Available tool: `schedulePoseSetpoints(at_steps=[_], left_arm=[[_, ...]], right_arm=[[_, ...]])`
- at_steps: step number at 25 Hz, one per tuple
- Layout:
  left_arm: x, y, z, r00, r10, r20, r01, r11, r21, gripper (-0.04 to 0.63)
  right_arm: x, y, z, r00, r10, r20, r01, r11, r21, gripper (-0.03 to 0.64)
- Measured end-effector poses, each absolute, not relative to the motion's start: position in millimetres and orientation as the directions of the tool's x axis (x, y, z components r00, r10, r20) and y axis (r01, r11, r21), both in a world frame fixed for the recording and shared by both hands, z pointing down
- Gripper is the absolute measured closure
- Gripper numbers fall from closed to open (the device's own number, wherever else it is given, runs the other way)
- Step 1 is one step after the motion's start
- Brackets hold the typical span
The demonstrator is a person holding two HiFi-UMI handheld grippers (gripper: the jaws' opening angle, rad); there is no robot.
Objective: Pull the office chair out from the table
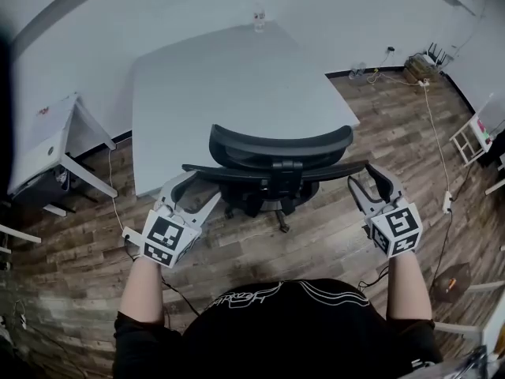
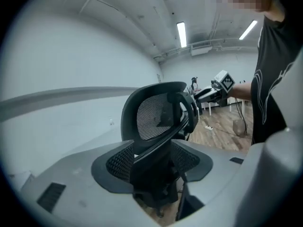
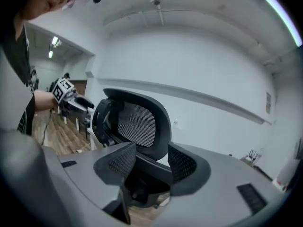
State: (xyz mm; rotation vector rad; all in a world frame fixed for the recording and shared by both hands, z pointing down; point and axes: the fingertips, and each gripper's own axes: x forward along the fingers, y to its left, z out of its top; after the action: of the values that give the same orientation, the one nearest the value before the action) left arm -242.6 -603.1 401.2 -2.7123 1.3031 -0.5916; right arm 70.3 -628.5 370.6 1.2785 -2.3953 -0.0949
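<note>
Office chair facing table, backrest bar left-to-right, ends between spread jaws of left tool and right tool

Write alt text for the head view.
From above: the left gripper and right gripper, jaws open, sit at either end of the backrest of a black office chair. The chair faces a grey table on a wood floor.

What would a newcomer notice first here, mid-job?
The black mesh office chair sits dead centre, at the near edge of the grey table, with its backrest toward the person. The left gripper and right gripper flank the backrest's two ends, jaws apart. A clear bottle stands at the table's far edge.
</note>
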Motion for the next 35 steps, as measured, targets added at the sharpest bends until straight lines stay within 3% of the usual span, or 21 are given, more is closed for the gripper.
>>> schedulePoseSetpoints(at_steps=[4,13,17,22,26,33,35], left_arm=[[-260,-625,411,0.527,-0.762,0.377,-0.688,-0.643,-0.338,0.356],[-272,-653,458,0.462,-0.651,0.603,-0.436,-0.758,-0.485,0.344],[-271,-659,475,0.417,-0.610,0.674,-0.314,-0.793,-0.523,0.344],[-273,-667,491,0.371,-0.581,0.724,-0.239,-0.813,-0.530,0.344],[-274,-668,506,0.318,-0.578,0.752,-0.158,-0.814,-0.559,0.345],[-278,-673,502,0.286,-0.601,0.746,-0.139,-0.797,-0.588,0.419],[-278,-673,504,0.269,-0.601,0.752,-0.129,-0.796,-0.591,0.420]], right_arm=[[58,-637,386,-0.495,-0.755,0.431,-0.645,0.651,0.400,0.332],[54,-666,445,-0.366,-0.628,0.687,-0.270,0.778,0.568,0.324],[57,-676,462,-0.306,-0.624,0.719,-0.186,0.780,0.597,0.325],[57,-681,463,-0.312,-0.638,0.704,-0.176,0.767,0.617,0.325],[69,-686,464,-0.214,-0.674,0.707,-0.079,0.734,0.675,0.325],[82,-693,483,-0.087,-0.642,0.762,0.027,0.763,0.646,0.329],[82,-695,484,-0.074,-0.650,0.756,0.042,0.756,0.653,0.375]])
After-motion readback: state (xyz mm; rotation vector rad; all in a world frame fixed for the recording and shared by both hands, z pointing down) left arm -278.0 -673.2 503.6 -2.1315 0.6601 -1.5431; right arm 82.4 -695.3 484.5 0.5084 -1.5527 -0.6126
